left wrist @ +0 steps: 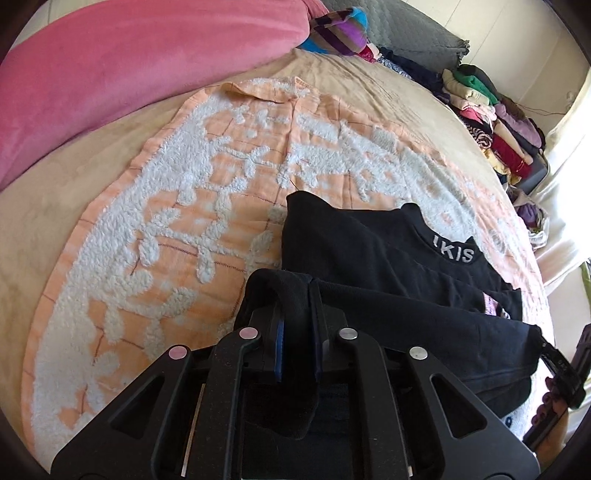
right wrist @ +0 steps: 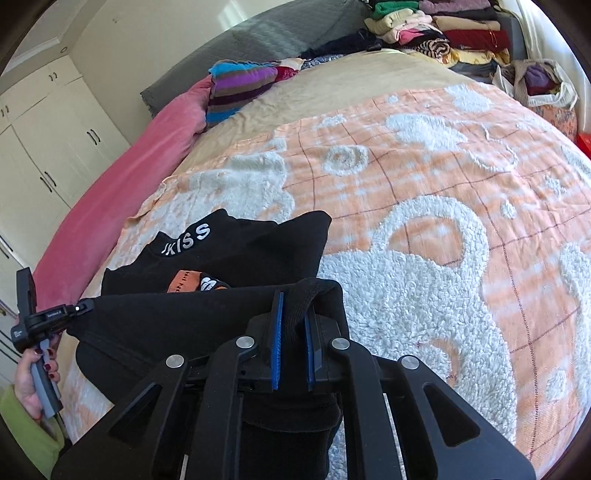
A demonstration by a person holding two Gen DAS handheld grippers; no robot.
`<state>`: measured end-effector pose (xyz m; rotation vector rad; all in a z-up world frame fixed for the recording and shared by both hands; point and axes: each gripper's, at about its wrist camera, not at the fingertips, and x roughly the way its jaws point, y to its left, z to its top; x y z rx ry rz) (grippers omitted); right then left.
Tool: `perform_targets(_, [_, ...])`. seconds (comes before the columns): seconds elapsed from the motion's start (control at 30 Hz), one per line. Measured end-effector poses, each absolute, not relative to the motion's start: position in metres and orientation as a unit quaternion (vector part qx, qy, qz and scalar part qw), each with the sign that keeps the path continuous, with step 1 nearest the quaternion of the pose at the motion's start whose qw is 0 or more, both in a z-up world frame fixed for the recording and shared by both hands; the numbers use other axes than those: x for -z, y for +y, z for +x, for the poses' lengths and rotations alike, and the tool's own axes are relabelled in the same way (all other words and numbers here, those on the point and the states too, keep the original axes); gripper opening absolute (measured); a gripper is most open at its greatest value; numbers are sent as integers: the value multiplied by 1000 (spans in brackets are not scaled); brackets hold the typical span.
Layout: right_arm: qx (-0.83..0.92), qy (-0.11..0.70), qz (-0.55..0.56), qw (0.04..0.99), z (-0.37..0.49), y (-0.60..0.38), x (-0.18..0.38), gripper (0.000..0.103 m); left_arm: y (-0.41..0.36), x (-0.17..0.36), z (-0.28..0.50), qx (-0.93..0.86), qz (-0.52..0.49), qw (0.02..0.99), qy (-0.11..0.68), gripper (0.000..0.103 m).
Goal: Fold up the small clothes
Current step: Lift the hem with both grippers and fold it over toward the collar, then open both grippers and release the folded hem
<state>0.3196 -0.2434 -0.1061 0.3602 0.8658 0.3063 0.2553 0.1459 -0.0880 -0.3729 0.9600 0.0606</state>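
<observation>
Bedroom, wide bed [right wrist: 332, 85] under a tan sheet, with an orange-and-white tufted blanket [left wrist: 229, 177] spread over it as the folding surface.

Item 1, left gripper [left wrist: 297, 332]: blue pads pinched tight on one lower corner of a black top [left wrist: 369, 251]; cloth bunches up between the fingers and spills back over the tool. In the right wrist view a hand [right wrist: 35, 373] works its handle at the frame edge.

Item 2, right gripper [right wrist: 293, 332]: jaws likewise clamped on the opposite lower corner, fabric standing in a fold between the pads.

Item 3, black top: small garment, white lettering at the collar, collar end lying on the blanket, hem end lifted and stretched taut between the two grippers. Held by both corners so that the hem stays straight and can be carried over toward the collar as one even fold, by my reading. An orange printed patch shows beneath the raised edge.

Item 4, pink bolster [left wrist: 129, 62] along the far side; striped knit item [right wrist: 240, 85] beside it.

Item 5, stack of folded clothes [right wrist: 443, 29] at the head of the bed, many colours.

Item 6, pale bag [right wrist: 535, 85] near that stack, open-topped, holding what looks like purple and dark cloth; contents too small to list surely.
</observation>
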Motion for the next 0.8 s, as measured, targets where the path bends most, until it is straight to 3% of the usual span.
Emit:
perform_targets(0.33, [-159,429,187,869,316,-251,99,16,158,69,249,-20,-206,877,434,16])
perform_targets(0.4, [-152,433,187,869,316,-253,97,30,155,64,247,-18,-202,880,431,20])
perform_targets(0.47, [-112,426,171,881,313,-260,92,68,153,62,246,-14,-197,880,431,26])
perform_targets(0.57, [-100,408,175,890,309,-273,80,68,155,61,244,-6,-216,877,430,33])
perform_targets(0.63, [-112,393,182,894,304,-277,69,68,155,58,242,-2,-222,876,429,39])
perform_targets(0.73, [-152,382,153,899,298,-265,55,70,152,51,235,13,-231,879,418,62])
perform_targets(0.77, [-167,381,140,898,296,-259,51,75,151,47,232,1,-223,884,412,76])
perform_targets(0.8, [-190,382,121,896,294,-249,48,77,151,44,231,-9,-215,888,407,77])
